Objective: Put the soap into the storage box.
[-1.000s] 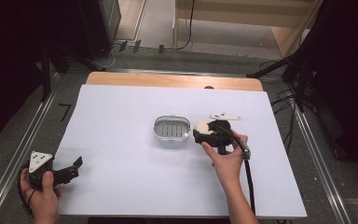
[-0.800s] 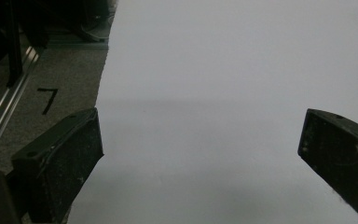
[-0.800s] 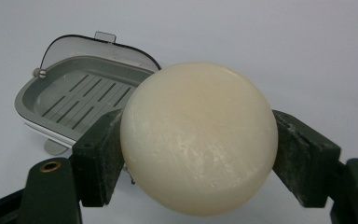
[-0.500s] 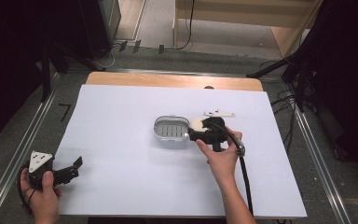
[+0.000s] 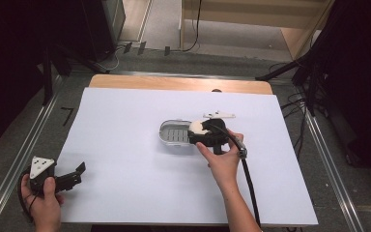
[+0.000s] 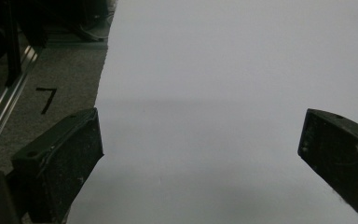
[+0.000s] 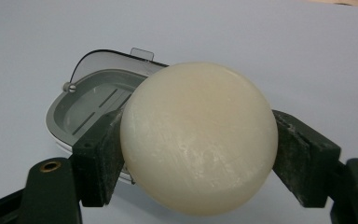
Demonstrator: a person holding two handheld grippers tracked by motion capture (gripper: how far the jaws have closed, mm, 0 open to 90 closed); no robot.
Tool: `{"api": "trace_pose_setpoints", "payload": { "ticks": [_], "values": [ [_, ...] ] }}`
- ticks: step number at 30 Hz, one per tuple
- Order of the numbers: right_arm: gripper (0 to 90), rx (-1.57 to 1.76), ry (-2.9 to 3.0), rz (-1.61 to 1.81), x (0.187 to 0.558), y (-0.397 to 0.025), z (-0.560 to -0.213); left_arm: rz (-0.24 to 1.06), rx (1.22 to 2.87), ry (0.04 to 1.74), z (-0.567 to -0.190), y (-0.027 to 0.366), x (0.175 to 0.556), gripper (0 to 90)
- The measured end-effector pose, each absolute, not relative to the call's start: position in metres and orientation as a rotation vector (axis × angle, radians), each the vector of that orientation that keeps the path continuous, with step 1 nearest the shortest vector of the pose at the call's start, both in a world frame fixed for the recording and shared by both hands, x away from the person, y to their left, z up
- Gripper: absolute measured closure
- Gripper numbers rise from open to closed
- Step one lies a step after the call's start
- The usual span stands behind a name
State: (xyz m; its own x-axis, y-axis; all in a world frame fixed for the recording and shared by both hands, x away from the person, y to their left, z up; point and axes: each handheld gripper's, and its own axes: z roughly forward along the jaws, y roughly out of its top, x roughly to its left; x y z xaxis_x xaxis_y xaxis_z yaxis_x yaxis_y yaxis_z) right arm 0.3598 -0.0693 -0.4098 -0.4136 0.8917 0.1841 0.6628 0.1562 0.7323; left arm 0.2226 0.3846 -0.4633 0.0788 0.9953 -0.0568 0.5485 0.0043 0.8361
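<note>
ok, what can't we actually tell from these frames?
- Soap dish: near end hidden behind the soap, right gripper view.
- Right gripper: jaws covered by the hand, high view.
- Left gripper: right jaw cut off by the frame edge, left gripper view.

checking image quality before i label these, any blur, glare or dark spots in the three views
High view: the surroundings are very dark, the white table sheet evenly lit, no glare. Left gripper view: soft focus, with a faint shadow band across the sheet between the left claw's open jaws. Right gripper view: the round cream soap bar is sharp with a mild sheen, and the grey oval soap dish behind is slightly softer.
</note>
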Motion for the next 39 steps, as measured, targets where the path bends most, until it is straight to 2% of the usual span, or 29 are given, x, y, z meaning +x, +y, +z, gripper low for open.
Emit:
{"api": "trace_pose_setpoints", "payload": {
  "ticks": [39],
  "values": [
    [25.1, 1.463, 2.219, 1.113, 0.372, -0.027, -0.416, 0.779, 1.638, 1.557, -0.463, 0.385, 0.223, 0.3]
  ]
}}
